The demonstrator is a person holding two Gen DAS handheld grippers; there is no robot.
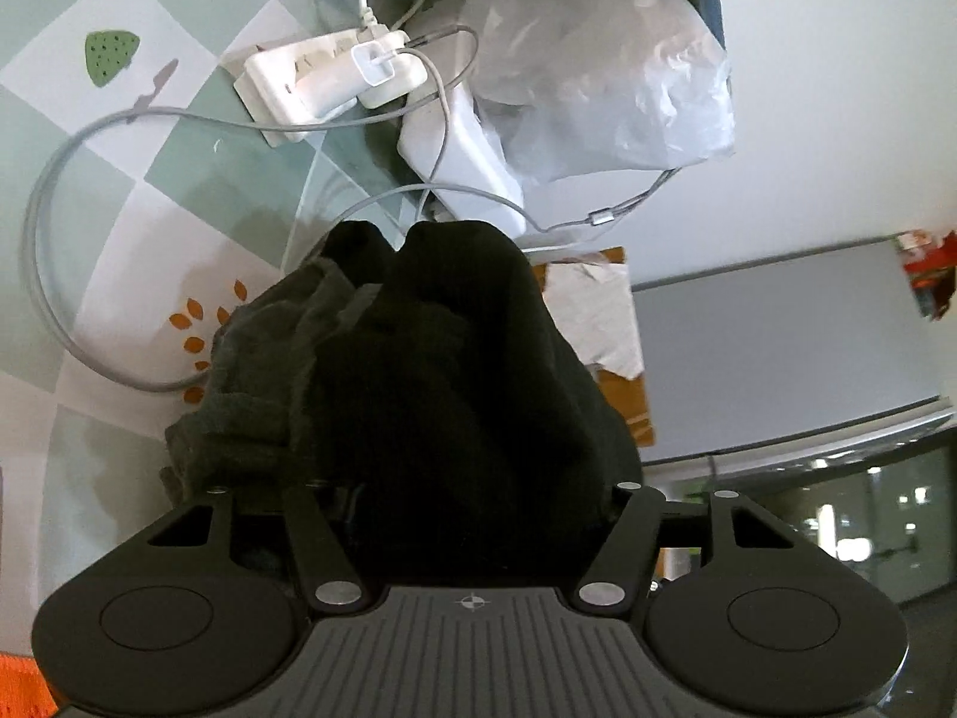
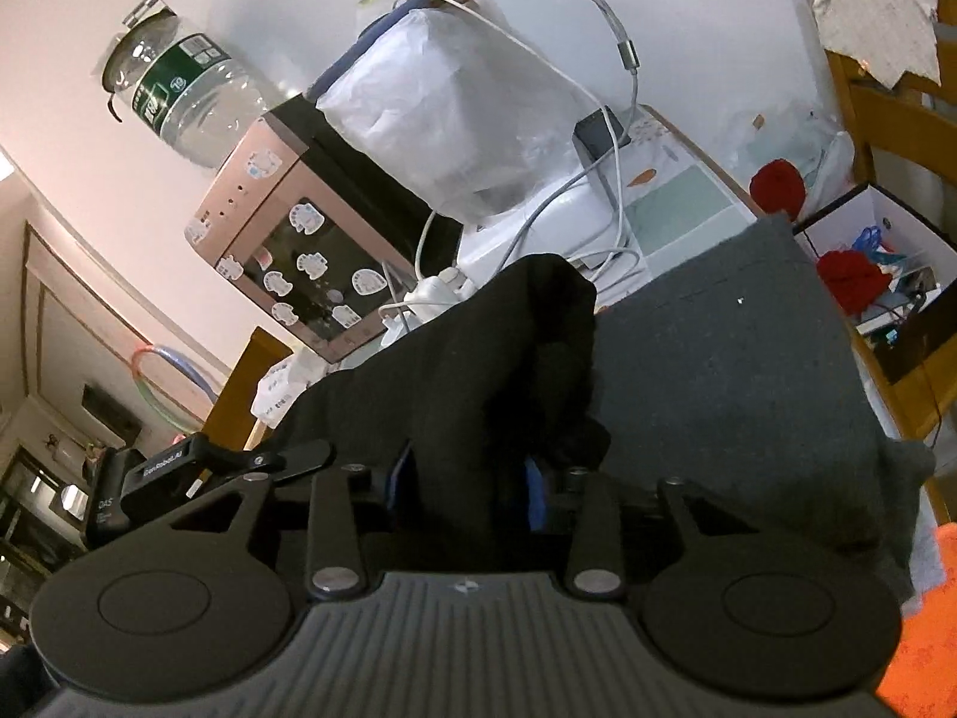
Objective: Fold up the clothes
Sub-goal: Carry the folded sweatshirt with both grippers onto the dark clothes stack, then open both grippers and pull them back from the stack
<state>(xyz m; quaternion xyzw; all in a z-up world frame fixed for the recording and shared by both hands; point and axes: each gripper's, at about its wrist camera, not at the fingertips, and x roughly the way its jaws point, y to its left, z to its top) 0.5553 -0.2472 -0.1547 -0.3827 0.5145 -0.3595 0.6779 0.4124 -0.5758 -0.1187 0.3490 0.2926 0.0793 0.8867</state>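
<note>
A dark grey-black garment (image 1: 430, 359) fills the middle of the left wrist view, bunched and lifted above the checked table. My left gripper (image 1: 472, 478) is shut on a fold of it; the cloth hides the fingers. In the right wrist view the same garment (image 2: 718, 371) hangs stretched out to the right, with a black fold (image 2: 514, 371) rising from my right gripper (image 2: 466, 478), which is shut on it. Blue finger pads (image 2: 535, 499) show at the cloth's sides.
A white power strip with chargers (image 1: 323, 84), grey cables (image 1: 48, 275) and a plastic bag (image 1: 598, 60) lie on the checked tablecloth (image 1: 119, 209). A pink stickered appliance (image 2: 287, 251), water bottle (image 2: 179, 96), wooden chair (image 2: 885, 107) and open box (image 2: 879, 275) stand around.
</note>
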